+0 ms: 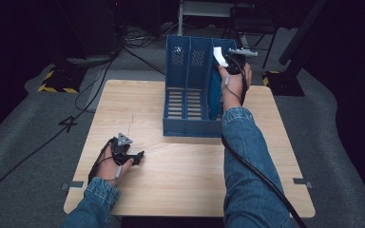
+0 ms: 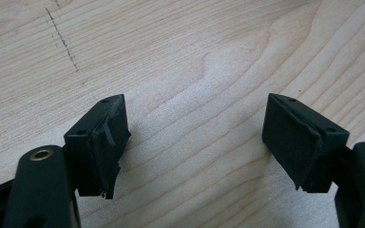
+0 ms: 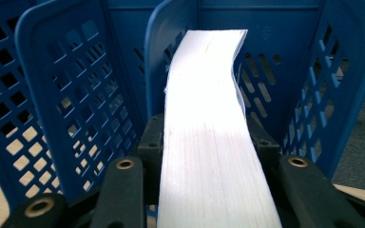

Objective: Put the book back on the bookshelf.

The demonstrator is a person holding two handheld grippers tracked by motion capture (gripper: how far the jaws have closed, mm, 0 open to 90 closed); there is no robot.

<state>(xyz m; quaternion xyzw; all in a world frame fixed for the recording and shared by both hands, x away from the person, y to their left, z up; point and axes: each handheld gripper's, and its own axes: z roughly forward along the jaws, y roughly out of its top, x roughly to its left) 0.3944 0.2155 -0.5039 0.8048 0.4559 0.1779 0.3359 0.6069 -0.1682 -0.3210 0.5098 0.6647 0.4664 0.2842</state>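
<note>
- From the high view, the blue file rack [image 1: 195, 90] stood at the far middle of the wooden table [image 1: 171, 180], its three slots open toward the person.
- The right hand-held gripper [image 1: 233, 64] was raised over the rack's rightmost slot, and a white edge of the stack of paper [image 1: 220, 56] showed just beside it at the rack's top.
- The right gripper view gave what the high view could not: the stack of paper [image 3: 209, 142] was a thick sheaf seen edge-on, clamped between the two black jaws, which pressed on both of its faces.
- In that view the sheaf bent slightly and ran forward into the compartment between two perforated blue dividers [image 3: 76, 104], its far end close to the back wall.
- The left hand-held gripper [image 1: 135, 156] rested low on the near left of the table, well apart from the rack.
- The left gripper view showed its jaws spread wide with bare wood grain between them, holding nothing; a faint dotted pencil line [image 2: 64, 40] crossed the tabletop ahead of them.
</note>
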